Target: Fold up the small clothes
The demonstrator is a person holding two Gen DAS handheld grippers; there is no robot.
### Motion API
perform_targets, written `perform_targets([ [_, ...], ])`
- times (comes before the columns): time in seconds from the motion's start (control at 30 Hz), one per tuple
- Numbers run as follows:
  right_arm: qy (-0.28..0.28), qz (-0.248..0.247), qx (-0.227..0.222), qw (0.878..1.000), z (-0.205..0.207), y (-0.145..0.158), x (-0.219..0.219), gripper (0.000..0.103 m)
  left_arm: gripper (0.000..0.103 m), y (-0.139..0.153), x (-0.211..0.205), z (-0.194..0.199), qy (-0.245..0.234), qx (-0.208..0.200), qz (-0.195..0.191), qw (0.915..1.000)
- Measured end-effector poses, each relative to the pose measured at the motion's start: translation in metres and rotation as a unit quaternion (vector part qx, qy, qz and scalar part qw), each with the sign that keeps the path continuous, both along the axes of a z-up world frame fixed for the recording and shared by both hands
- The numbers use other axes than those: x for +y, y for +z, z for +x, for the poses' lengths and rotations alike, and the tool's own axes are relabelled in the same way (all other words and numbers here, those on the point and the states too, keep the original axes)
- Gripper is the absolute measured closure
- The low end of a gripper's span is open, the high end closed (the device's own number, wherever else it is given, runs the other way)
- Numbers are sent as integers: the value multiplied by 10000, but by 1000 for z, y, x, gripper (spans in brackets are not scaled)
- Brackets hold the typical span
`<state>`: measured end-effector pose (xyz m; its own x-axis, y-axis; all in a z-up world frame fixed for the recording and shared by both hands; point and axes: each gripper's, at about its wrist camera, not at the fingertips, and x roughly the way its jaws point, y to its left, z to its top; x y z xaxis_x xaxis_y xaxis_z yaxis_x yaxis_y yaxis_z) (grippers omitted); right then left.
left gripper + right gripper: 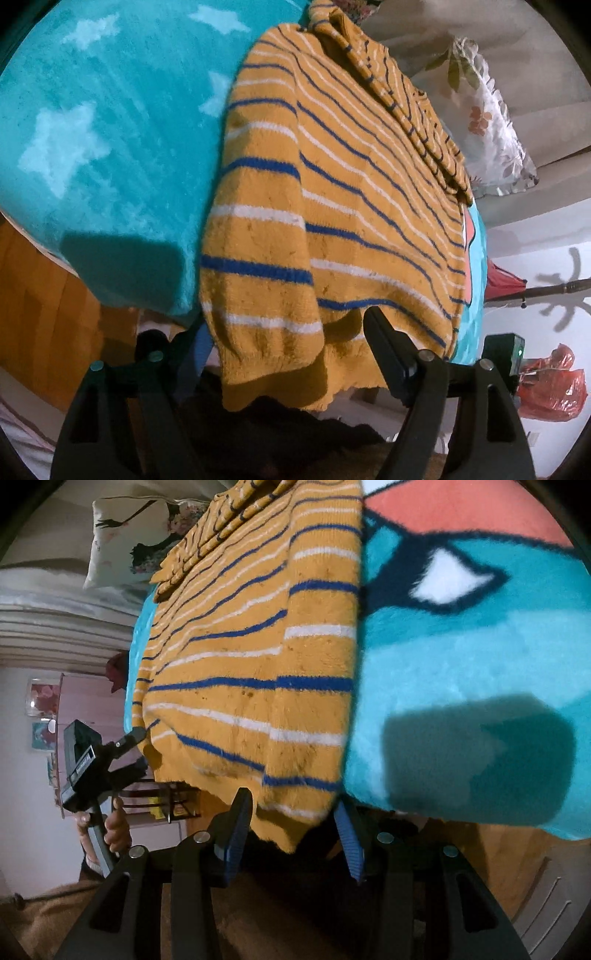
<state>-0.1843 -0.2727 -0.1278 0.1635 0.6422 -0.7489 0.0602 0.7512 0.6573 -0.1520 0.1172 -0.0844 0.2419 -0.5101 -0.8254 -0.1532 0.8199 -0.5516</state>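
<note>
The striped sweater (332,206) lies on the teal blanket (92,147), hem hanging off. Left gripper (284,332) and right gripper (291,812) gape around it, not pinching. Grab both corners evenly.

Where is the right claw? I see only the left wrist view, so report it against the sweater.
Observer: The right claw stands open, and the near hem corner of the striped sweater hangs between its fingers, unpinched.
Operator: Now describe my left claw from outside.
Observer: A hand holds the left claw by its handle, with the claw at the sweater's other hem corner.
Operator: Say what lies beyond the sweater's right edge.
Observer: The teal blanket there bears a white diamond patch outlined in dark blue.
</note>
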Motion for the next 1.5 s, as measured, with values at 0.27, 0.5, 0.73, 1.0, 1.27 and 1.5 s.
perform_targets([
  [0.27, 121, 293, -58, 9995, -3, 6, 10, 92, 94, 22, 1, -19, 65, -23, 363, 9993],
  [0.5, 117, 669, -448, 9967, -16, 40, -1, 93, 94, 57, 4, -23, 145, -336, 251, 9990],
  [0.73, 29, 899, -826, 9925, 2, 65, 10, 93, 94, 93, 2, -3, 244, -669, 108, 9974],
  [1.0, -513, 1033, -1360, 9840, 64, 110, -10, 93, 94, 124, -6, 78, 92, -1113, 98, 9937],
  [1.27, -1054, 741, -1528, 9798, 168, 137, -15, 93, 94, 124, -33, 200, -250, -1442, 412, 9884],
  [1.5, -1580, 577, -1171, 9788, 255, 116, -28, 93, 94, 96, -54, 283, -528, -1267, 623, 9886],
])
